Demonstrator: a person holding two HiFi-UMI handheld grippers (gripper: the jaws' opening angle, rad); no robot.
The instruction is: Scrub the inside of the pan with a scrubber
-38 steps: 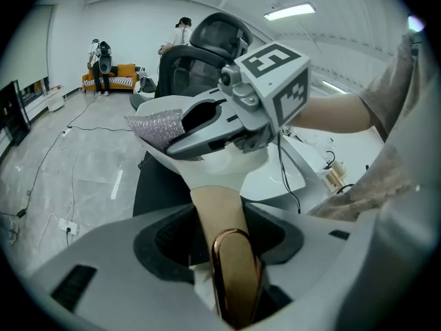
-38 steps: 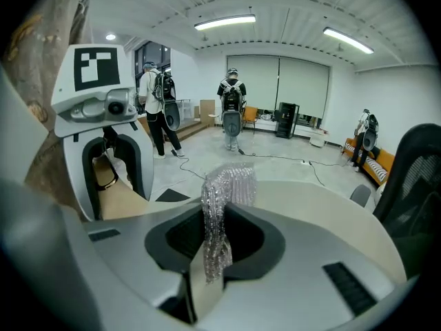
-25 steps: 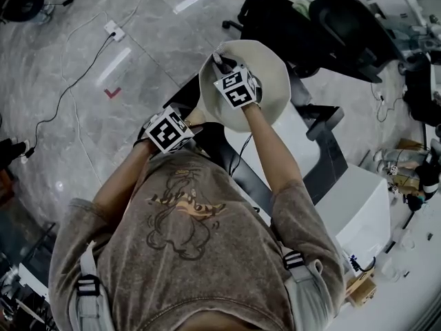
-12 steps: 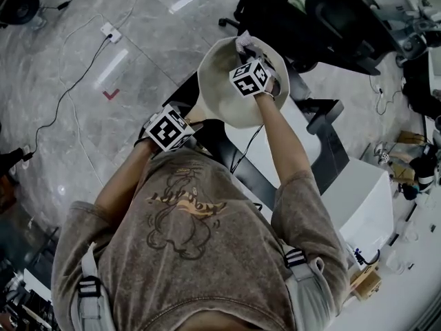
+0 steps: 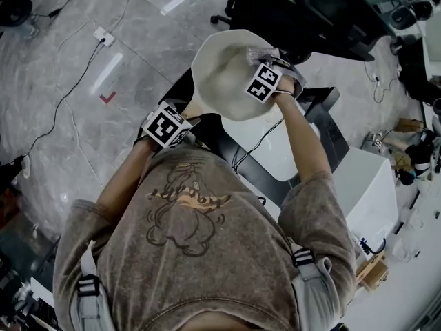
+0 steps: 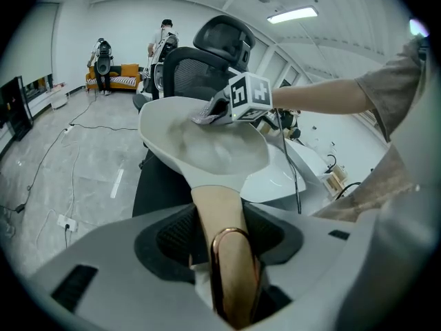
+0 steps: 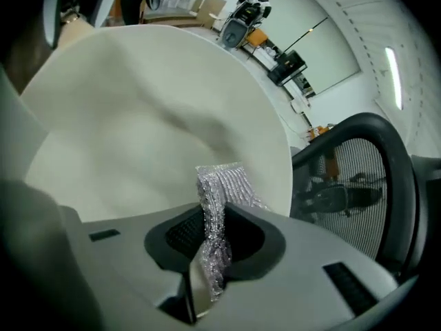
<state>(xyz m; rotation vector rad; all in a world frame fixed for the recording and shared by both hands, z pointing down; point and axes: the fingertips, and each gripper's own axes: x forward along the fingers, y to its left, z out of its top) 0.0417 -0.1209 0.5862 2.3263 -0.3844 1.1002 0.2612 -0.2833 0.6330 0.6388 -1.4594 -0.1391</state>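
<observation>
The left gripper (image 6: 227,257) is clamped on the wooden handle (image 6: 219,209) and holds the pale pan (image 5: 220,71) tilted just ahead of its jaws. The right gripper (image 7: 207,261) pinches a silvery scrubber (image 7: 222,192), whose free end lies at the pan's inside near the rim. From above, that gripper's marker cube (image 5: 264,83) hides part of the bowl. A black chair (image 5: 331,9) stands beyond the right gripper and a white desk (image 5: 275,147) sits below it. Cables (image 5: 58,102) trail across the floor, out to the left of the left gripper.
</observation>
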